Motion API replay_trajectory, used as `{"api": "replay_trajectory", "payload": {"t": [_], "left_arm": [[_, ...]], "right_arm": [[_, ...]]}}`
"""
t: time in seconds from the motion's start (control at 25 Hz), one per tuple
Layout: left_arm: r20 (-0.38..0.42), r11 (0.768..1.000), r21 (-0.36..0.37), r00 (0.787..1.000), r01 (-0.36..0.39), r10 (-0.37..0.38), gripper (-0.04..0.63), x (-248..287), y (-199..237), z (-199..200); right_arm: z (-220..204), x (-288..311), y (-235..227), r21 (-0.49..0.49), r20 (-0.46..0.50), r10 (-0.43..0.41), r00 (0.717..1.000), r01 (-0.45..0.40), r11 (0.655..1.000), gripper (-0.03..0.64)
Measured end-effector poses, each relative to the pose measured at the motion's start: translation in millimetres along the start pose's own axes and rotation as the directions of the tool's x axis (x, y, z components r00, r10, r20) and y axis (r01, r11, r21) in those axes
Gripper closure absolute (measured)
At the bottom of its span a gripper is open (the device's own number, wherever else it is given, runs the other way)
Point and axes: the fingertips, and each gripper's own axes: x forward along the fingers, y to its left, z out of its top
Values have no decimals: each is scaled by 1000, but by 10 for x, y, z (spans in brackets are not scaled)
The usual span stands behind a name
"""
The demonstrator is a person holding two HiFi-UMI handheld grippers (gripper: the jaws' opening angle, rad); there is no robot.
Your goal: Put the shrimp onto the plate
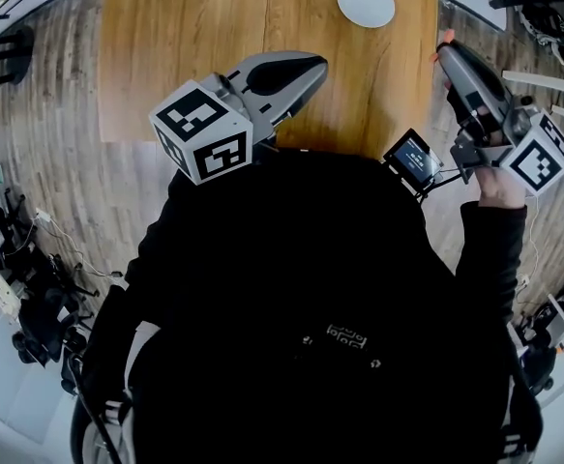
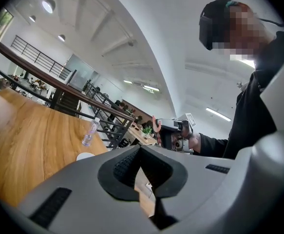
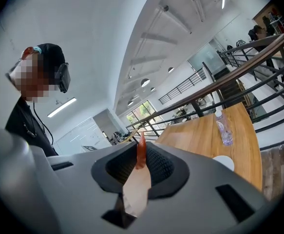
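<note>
A small white plate (image 1: 366, 3) sits on the far part of the wooden table (image 1: 194, 37). The shrimp (image 3: 138, 179) has a pale body and an orange tail, and it stands between the pads of my right gripper (image 3: 142, 147), which is shut on it. In the head view that gripper (image 1: 446, 48) is held up off the table's right edge, with the orange tail (image 1: 444, 39) poking out at its tip. My left gripper (image 1: 318, 64) hovers over the table's near edge; in its own view its jaws (image 2: 141, 150) meet at the tips with nothing between them.
A clear plastic bottle (image 3: 223, 128) stands on the table beyond the plate (image 3: 223, 163). A dark railing (image 3: 239, 77) runs behind the table. Cables and gear (image 1: 20, 288) lie on the floor at the left. The person's dark torso fills the lower head view.
</note>
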Motion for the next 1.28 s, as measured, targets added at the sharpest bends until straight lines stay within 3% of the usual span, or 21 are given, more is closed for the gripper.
{"api": "replay_trajectory", "payload": {"t": [0.2, 1.28], "left_arm": [[2, 1000, -14, 1000, -26, 26, 592, 205, 209, 45], [18, 987, -77, 989, -143, 144, 592, 126, 356, -46]], "right_arm": [[67, 131, -338, 16, -21, 23, 1000, -22, 1000, 549], [-46, 243, -793, 46, -123, 24, 992, -19, 999, 549]]}}
